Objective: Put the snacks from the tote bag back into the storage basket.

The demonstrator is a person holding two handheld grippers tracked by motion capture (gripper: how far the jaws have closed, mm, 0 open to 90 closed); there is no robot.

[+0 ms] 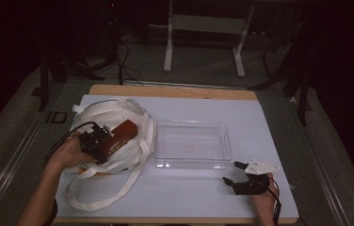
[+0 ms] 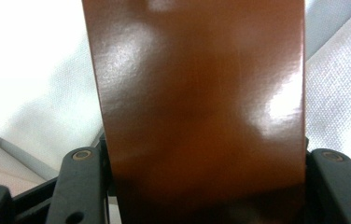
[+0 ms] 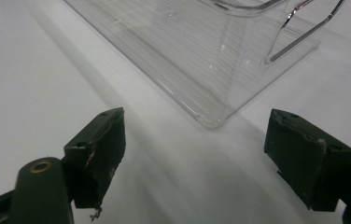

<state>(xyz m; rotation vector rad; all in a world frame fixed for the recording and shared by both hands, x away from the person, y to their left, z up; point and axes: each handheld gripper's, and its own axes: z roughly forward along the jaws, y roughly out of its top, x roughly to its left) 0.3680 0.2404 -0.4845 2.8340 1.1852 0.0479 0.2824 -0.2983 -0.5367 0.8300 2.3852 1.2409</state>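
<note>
A glossy reddish-brown box lies on top of a white cloth tote bag at the left of the table. My left gripper is shut on the box's near end. In the left gripper view the box stands between the two black jaws, which press on its sides, with white bag cloth behind it. My right gripper rests open at the front right of the table, empty. In the right gripper view its jaws stand wide apart, facing the near corner of a clear plastic tray.
The empty clear tray sits mid-table, right of the bag. The bag's long strap loops toward the front edge. A white sheet covers the wooden table. Table legs and cables stand on the floor beyond.
</note>
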